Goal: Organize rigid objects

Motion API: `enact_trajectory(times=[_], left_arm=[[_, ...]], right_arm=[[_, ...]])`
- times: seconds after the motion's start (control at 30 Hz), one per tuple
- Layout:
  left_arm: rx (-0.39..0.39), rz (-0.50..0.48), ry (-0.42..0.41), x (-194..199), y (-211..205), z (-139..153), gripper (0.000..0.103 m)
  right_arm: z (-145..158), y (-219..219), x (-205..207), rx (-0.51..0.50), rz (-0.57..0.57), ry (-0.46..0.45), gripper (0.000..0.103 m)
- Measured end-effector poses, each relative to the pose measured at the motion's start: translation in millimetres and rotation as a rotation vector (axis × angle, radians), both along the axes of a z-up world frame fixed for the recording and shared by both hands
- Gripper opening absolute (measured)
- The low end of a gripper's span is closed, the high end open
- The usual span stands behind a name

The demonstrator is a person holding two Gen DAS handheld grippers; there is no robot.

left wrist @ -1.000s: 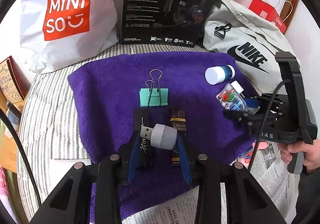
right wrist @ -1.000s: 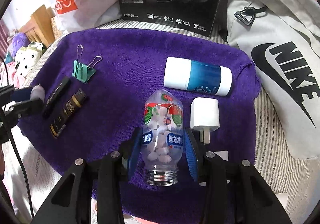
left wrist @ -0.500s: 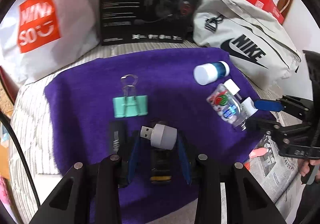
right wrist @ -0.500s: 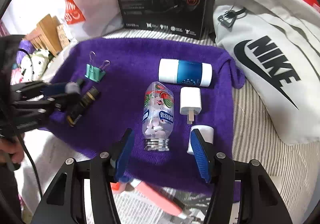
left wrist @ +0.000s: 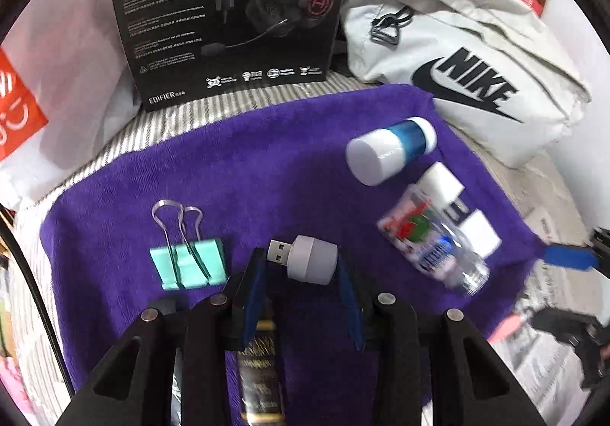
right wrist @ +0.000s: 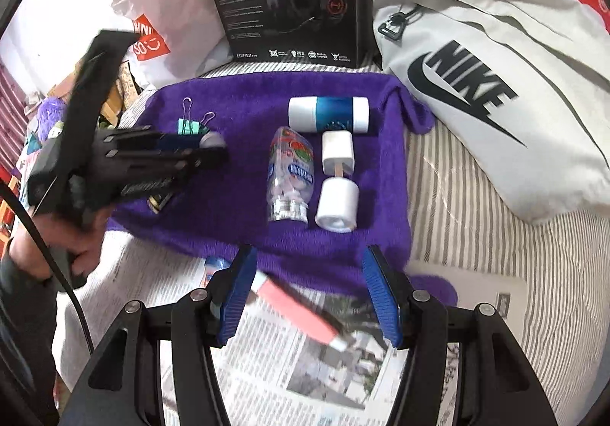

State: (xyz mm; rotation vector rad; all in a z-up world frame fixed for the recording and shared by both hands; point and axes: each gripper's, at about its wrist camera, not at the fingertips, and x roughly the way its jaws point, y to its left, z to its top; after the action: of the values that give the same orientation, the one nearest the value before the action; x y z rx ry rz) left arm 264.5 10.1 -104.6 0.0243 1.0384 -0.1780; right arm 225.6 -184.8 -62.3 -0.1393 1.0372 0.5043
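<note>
Gripping a small white USB plug-in light between its blue pads, the left hand-held gripper hangs above the purple towel in the left wrist view, clamped on the light with the metal plug jutting leftward. Just left of it a mint binder clip lies flat, wire handles pointing away. Below the fingers a dark gold-printed bar lies on the towel. Toward the right lie a white-and-blue cylinder, a clear candy bottle and, beside it, a white charger and a white cap. A black headset box and a grey Nike bag stand behind.

From the right wrist view, the right hand-held gripper has its fingers apart with nothing between them, poised over a newspaper and a pink stick-shaped item at the towel's near edge. The candy bottle lies on its side mid-towel, well apart from the pads, with the charger and cap just beside it and the cylinder behind. At left a person's hand holds the other gripper over the binder clip.
</note>
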Motion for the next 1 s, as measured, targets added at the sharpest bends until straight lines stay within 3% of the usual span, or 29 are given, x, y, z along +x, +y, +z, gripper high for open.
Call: enact_trajectory(times=[0.23,0.43,0.57,0.63,1.0], left_arm=[[0.038,0.006,0.014,9,2,-4,0.035],[0.059,-0.003,0.0,7,-1,-1,0.042],[0.049,-0.039,0.003,0,-9,-3,0.07],[0.078,-0.041,-0.01,-5,-14,-4,0.07],[0.032,0.0,-0.064,-66,-30,37,0.069]], right_arm=[[-2,-13,-12,0.012,-0.015,0.01,0.058],[-9,-24,-19,0.033,-0.041,0.037,0.058],[-16,-31,-27,0.03,-0.054,0.058,0.058],[-18,-38,-33,0.041,-0.068,0.068,0.058],[-20,-67,-69,0.1,-0.134,0.097,0.058]])
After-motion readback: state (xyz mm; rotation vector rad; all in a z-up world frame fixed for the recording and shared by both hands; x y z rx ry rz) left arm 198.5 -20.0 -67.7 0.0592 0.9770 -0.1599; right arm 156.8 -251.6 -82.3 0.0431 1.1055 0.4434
